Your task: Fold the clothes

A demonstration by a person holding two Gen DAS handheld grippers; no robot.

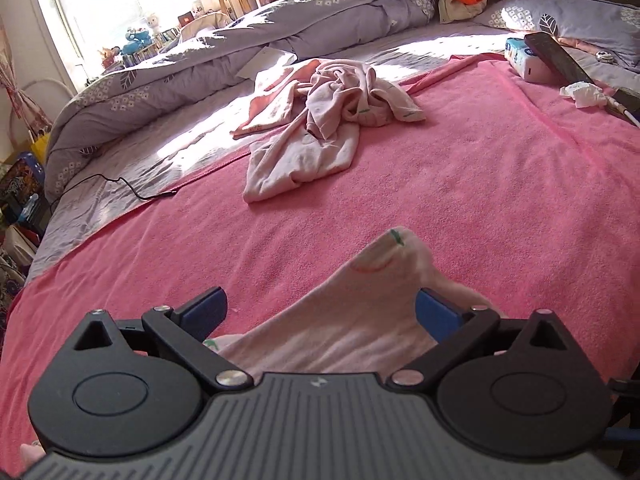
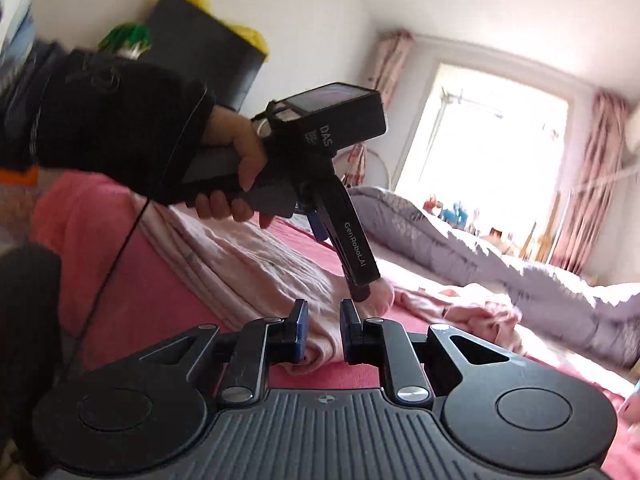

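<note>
The left tool [image 1: 320, 312] stands wide over a pale pink cotton garment [image 1: 340, 332] lying on the pink towelling blanket [image 1: 480, 184] on the bed. The right tool [image 2: 324, 316] is narrow, the garment's fold between its pads. More crumpled pink clothes [image 1: 320, 120] lie farther off.

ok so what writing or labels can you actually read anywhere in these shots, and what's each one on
"GenRobot.AI": in white along the finger of the left gripper, right wrist view.
"DAS": on the black camera box on top of that gripper; the smaller print beside it is too blurred to read.
Tissue pack on the bed: print too small to read.
Small logo on each gripper body: a mark, no words.
</note>
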